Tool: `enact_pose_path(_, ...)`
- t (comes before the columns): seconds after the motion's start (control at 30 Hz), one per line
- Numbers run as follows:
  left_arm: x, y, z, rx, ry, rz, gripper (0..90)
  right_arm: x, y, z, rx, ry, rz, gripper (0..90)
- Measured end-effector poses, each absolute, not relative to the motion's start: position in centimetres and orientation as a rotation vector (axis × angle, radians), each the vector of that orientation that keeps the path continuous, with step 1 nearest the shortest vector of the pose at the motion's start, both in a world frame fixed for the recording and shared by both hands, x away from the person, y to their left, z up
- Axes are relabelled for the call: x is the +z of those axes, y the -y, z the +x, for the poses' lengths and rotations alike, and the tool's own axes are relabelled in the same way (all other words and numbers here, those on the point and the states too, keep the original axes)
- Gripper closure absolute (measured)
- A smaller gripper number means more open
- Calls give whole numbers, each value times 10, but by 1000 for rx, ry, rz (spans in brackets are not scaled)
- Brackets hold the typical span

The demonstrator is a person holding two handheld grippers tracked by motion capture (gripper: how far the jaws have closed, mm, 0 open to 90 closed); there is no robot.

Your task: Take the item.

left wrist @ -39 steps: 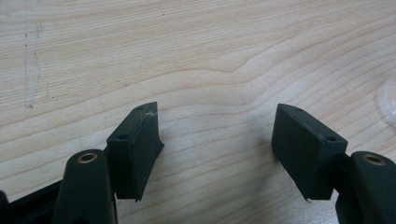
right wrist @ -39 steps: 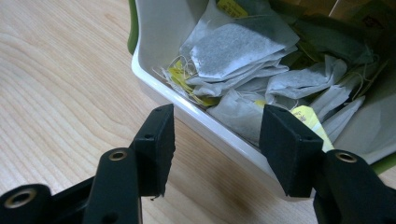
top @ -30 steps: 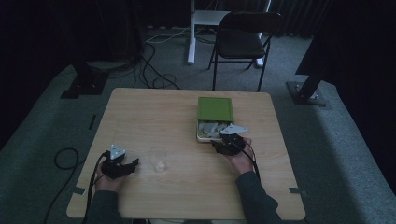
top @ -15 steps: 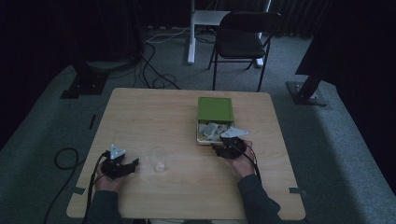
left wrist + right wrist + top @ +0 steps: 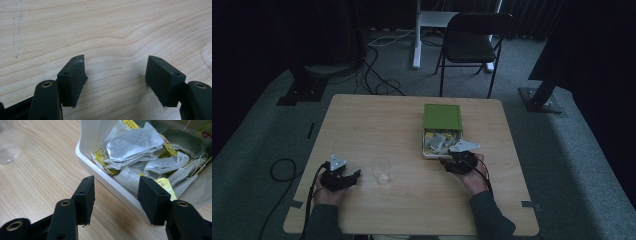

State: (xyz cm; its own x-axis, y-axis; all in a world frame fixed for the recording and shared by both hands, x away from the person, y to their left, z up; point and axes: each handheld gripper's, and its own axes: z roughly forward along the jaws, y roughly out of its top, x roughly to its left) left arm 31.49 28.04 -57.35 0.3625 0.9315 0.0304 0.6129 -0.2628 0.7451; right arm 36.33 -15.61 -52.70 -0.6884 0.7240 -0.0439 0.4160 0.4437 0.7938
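A white box (image 5: 426, 153) of tea bags (image 5: 437, 141) lies right of the table's middle, its green lid (image 5: 442, 116) folded back behind it. My right gripper (image 5: 451, 161) sits at the box's near edge. In the right gripper view this gripper (image 5: 116, 182) is open; one jaw is over the wood, the other over the tea bags (image 5: 133, 142), and the rim (image 5: 107, 180) runs between them. A clear plastic cup (image 5: 381, 170) stands between my hands, near the front. My left gripper (image 5: 354, 176) rests left of it, open over bare wood in the left gripper view (image 5: 116, 60).
The wooden table (image 5: 362, 125) has bare surface at the back left. A folding chair (image 5: 472, 45) stands behind the table. Cables (image 5: 377, 75) and two stand bases (image 5: 299, 92) (image 5: 539, 100) lie on the carpet. The cup's edge (image 5: 208, 53) shows at the right of the left gripper view.
My right gripper has drawn back slightly along the box toward its near edge. The left gripper and the cup have stayed where they were.
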Motion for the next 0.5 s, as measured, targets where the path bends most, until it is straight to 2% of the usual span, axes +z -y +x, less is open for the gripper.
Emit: enact_pose_path(0.5,-573,-280,315,633,-1334,1982,335,-525,157,361,1135,-2308,969,458)
